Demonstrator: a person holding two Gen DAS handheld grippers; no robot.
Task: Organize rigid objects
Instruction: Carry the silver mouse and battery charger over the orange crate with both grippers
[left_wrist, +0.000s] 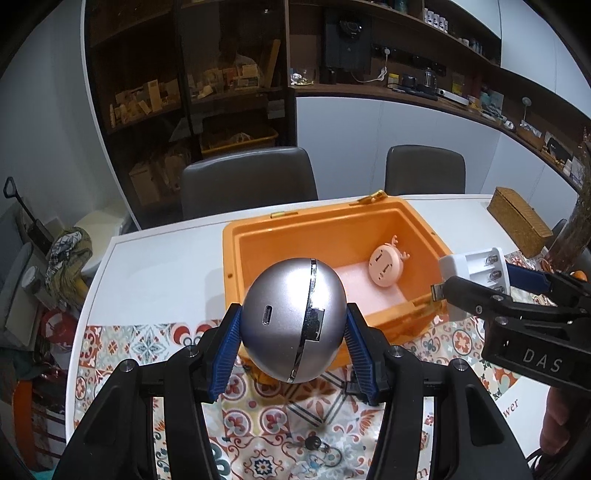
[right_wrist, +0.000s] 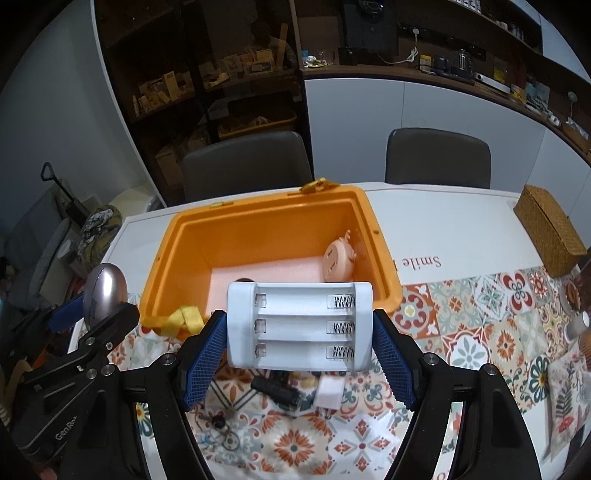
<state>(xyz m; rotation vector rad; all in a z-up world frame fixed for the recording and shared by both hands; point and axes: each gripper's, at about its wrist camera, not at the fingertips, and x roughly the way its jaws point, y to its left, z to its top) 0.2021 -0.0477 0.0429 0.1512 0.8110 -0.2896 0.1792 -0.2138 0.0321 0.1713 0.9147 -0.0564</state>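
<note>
Left gripper (left_wrist: 293, 325) clenched on silver egg-shaped device (left_wrist: 293, 319); right gripper (right_wrist: 299, 334) clamped white battery charger (right_wrist: 299, 326). Both held over near rim of orange box (right_wrist: 184, 236); pink round toy (right_wrist: 338, 260) lay inside, ahead.

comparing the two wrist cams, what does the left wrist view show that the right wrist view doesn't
Only the left wrist view shows the silver egg-shaped gadget's charging port and chrome seam.

Only the right wrist view shows the white plastic battery charger's three empty bays, plus a small white plug and a black stick-shaped item on the patterned tablecloth.

Both show the open orange plastic box holding a pink round deer-shaped toy, and each tool gripping its object.
</note>
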